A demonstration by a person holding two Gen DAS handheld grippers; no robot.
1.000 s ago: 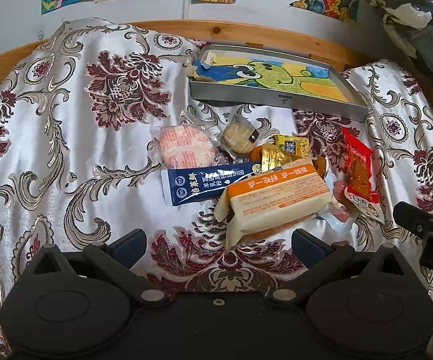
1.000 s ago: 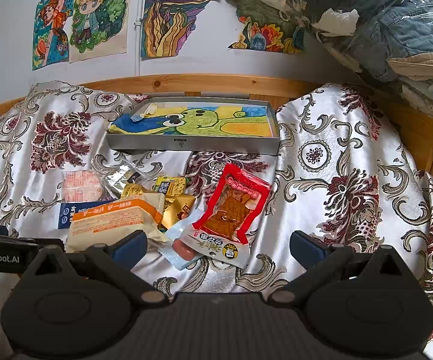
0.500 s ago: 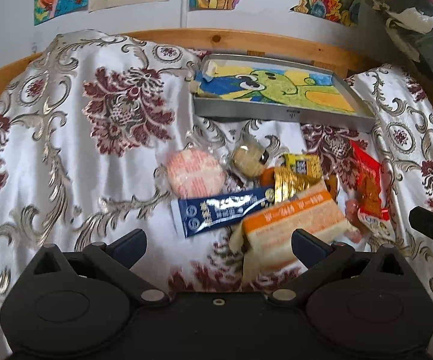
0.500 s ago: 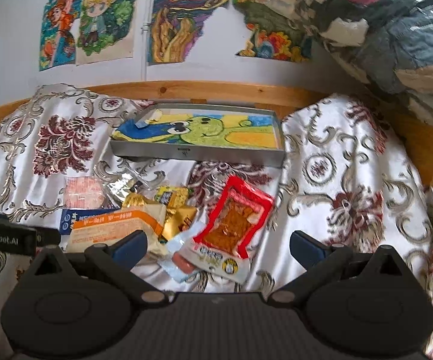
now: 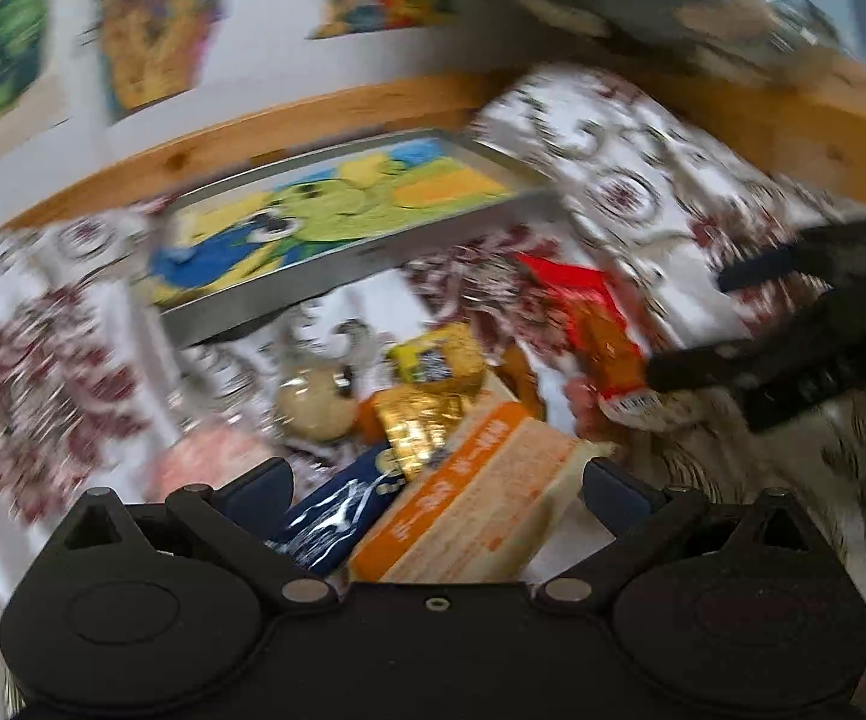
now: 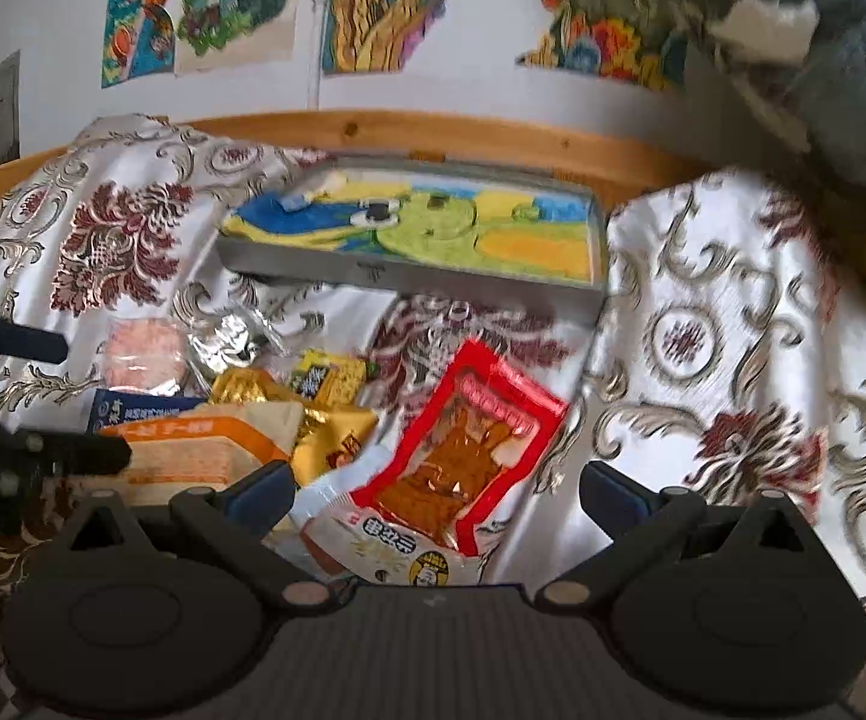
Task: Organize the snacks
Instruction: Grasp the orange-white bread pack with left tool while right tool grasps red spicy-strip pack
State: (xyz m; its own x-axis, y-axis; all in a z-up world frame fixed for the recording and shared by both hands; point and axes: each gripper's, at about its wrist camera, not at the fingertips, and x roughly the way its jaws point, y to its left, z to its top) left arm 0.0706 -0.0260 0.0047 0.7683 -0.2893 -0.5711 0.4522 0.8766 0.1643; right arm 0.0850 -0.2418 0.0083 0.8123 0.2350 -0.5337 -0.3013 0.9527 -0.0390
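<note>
Right tongs [image 6: 436, 483], spread wide and empty, hover over the red snack packet [image 6: 463, 456], its long axis toward 1 o'clock; left tongs [image 5: 436, 483], also wide, straddle the orange pack [image 5: 475, 504] on the bed.

Each tool is matte black: two round discs at 7 and 5 o'clock, triangular cut-outs, silver rivets on angled link arms, and blue-padded fingers [image 5: 258, 483] [image 6: 613, 489]. The right tool [image 6: 436, 480] has a ribbed grey base; the left tool [image 5: 436, 480] has a smooth one.

free: bare cloth [image 6: 733, 312] right of snack pile [image 6: 288, 414] | blocked: tray [image 6: 414, 270] behind pile
</note>
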